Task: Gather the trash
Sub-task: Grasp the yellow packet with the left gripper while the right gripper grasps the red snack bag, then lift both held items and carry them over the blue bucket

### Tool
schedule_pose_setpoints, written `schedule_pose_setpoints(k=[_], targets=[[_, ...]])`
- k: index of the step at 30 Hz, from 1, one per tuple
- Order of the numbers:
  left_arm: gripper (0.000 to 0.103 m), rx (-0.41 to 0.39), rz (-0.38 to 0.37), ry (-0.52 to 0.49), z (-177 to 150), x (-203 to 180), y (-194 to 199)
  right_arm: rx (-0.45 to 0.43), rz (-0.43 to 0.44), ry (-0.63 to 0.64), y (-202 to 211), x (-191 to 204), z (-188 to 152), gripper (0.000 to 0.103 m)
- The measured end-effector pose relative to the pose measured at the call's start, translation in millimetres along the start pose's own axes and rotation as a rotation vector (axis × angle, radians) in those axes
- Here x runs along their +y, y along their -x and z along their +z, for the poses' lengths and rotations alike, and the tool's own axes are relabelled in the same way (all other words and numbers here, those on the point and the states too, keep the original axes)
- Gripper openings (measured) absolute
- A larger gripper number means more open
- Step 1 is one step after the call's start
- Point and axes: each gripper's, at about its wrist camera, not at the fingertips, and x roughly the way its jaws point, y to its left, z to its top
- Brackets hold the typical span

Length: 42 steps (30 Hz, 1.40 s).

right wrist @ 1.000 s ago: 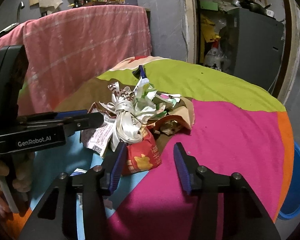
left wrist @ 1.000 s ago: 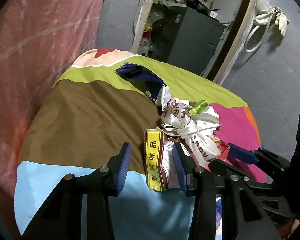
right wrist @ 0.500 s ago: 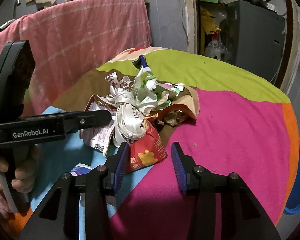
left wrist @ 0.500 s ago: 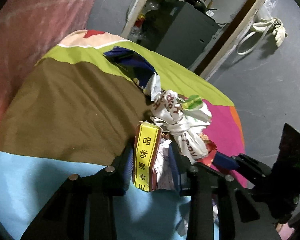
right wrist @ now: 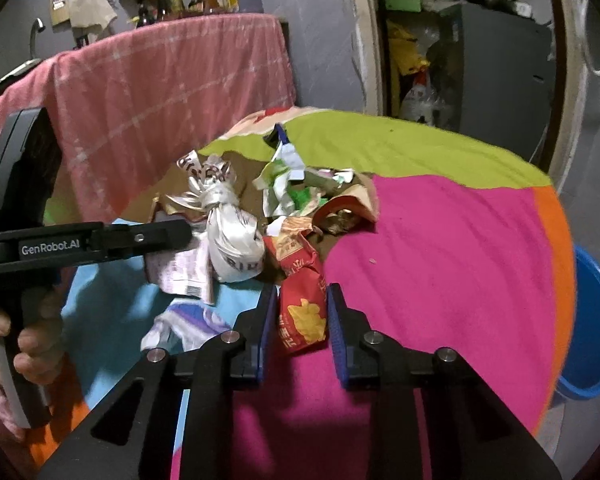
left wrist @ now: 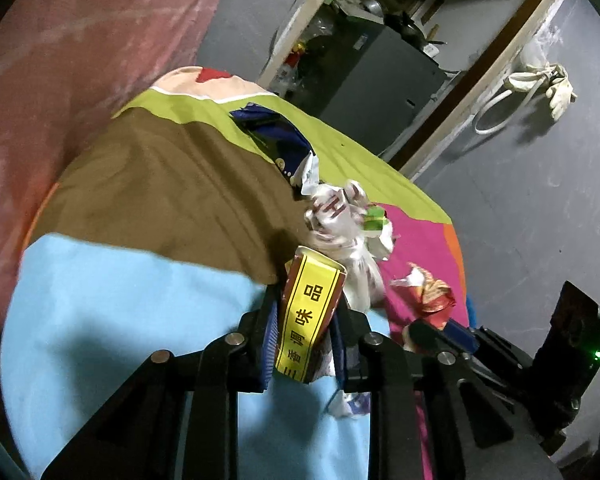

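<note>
A heap of trash lies on a round table under a multicoloured cloth [right wrist: 440, 248]. My left gripper [left wrist: 306, 336] is shut on a brown seasoning packet with a yellow label [left wrist: 308, 312], held just above the blue patch. My right gripper [right wrist: 300, 320] is shut on a red snack wrapper [right wrist: 302, 300] at the near edge of the heap. A knotted white plastic bag [right wrist: 232, 240] lies just behind it, also in the left wrist view [left wrist: 340, 224]. Crumpled green and white wrappers [right wrist: 288, 184] and a torn brown paper cup [right wrist: 344, 212] lie further back. The left gripper's body [right wrist: 100, 240] crosses the right wrist view.
A dark blue wrapper [left wrist: 272, 132] lies on the far side of the cloth. A white and purple wrapper [right wrist: 188, 320] lies on the blue patch. A blue basin [right wrist: 592, 320] stands on the floor right of the table. A pink cloth [right wrist: 160, 92] hangs behind it.
Both grippers have closed: the left on the yellow-labelled packet, the right on the red wrapper. The left gripper has lifted and tilted with its packet.
</note>
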Motion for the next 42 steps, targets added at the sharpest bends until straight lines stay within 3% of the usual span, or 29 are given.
schedule_pose_setpoints(k=[6, 12, 16, 21, 27, 32, 35, 42], targets=[[0.019, -0.126, 0.073, -0.054, -12, -22, 35, -0.075, -0.025, -0.01, 25, 2, -10, 0.021], [0.019, -0.323, 0.119, -0.153, -18, -56, 59, -0.245, -0.058, -0.032, 62, 1, -10, 0.021], [0.019, -0.445, 0.062, -0.231, -15, -93, 62, -0.407, -0.123, -0.039, 98, -11, -4, 0.021], [0.02, -0.603, -0.064, -0.316, -10, -150, 51, -0.62, -0.268, -0.002, 152, -34, 7, 0.021], [0.02, -0.717, -0.169, -0.355, -2, -215, 23, -0.751, -0.434, 0.042, 195, -79, 18, 0.021], [0.02, -0.698, -0.175, -0.383, 0, -256, -17, -0.769, -0.519, 0.041, 202, -122, 15, 0.022], [0.02, -0.61, -0.178, -0.391, 4, -274, -54, -0.737, -0.54, 0.011, 194, -153, 9, 0.022], [0.02, -0.313, -0.131, -0.414, 10, -300, -159, -0.574, -0.533, -0.119, 147, -222, -20, 0.022]])
